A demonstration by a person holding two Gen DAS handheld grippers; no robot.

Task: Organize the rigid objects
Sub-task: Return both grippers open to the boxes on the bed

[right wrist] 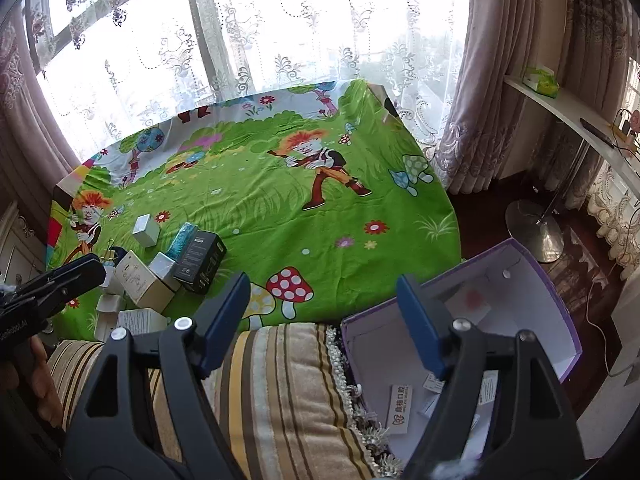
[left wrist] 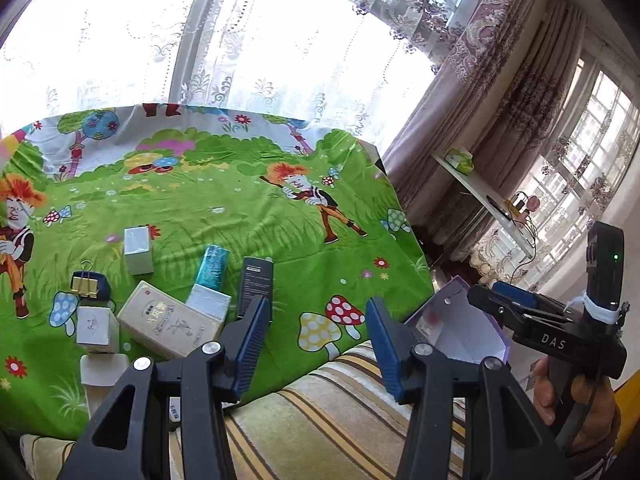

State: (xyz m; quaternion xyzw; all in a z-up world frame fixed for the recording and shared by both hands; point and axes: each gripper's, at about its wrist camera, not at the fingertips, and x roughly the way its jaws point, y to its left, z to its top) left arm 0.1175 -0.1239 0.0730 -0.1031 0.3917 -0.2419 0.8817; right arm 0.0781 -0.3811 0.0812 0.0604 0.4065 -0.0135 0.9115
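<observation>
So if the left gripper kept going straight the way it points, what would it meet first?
Probably the green cartoon cloth on the table, near the red spotted mushroom print. Nothing lies between the open left gripper and that patch. The black box sits just left of the line; depth is uncertain.

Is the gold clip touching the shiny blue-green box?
Apart. The left wrist view shows green cloth between the gold clip and the blue-green box.
</observation>
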